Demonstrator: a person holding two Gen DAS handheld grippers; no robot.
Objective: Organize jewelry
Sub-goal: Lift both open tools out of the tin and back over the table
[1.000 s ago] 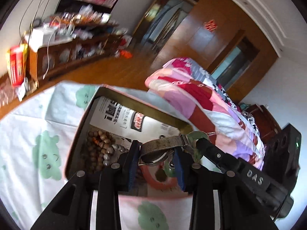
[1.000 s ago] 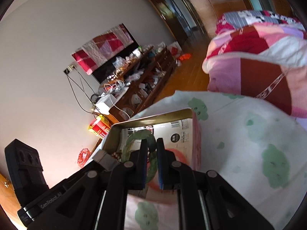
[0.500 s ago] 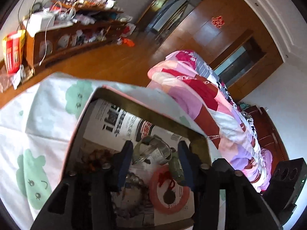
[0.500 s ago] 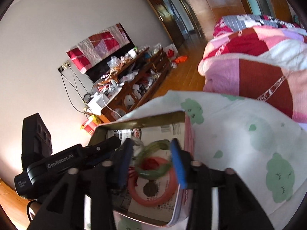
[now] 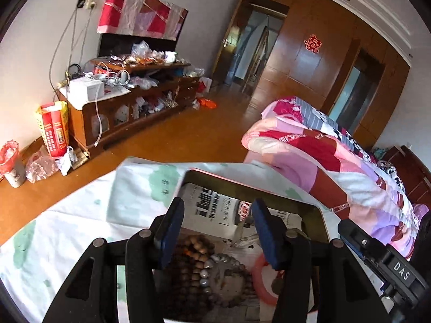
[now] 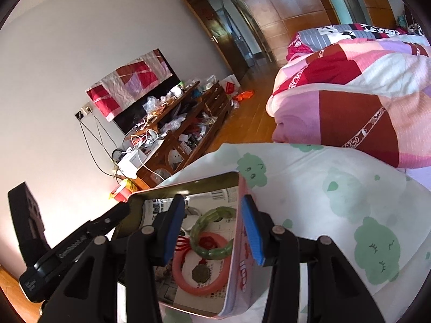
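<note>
A pink metal tin [image 5: 253, 184] lined with newspaper sits on the bed sheet; it also shows in the right wrist view [image 6: 188, 185]. In it lie brown and grey bead bracelets [image 5: 204, 263], a watch [image 5: 243, 238], a pink bangle [image 6: 200, 288] with a coin-like charm [image 6: 200, 274], and a green jade bangle [image 6: 212, 235]. My left gripper [image 5: 218, 231] is open and empty above the beads. My right gripper [image 6: 212, 228] is open and empty above the bangles, its right finger over the tin's wall.
A folded pink and red quilt [image 5: 323, 156] lies beyond the tin. The white sheet with green cloud prints [image 6: 336, 202] covers the bed. A cluttered wooden TV cabinet [image 5: 129, 99] stands across the wooden floor.
Both grippers have opened and pulled back upward. The left let go of the watch and the right let go of the green bangle; both now lie in the tin.
</note>
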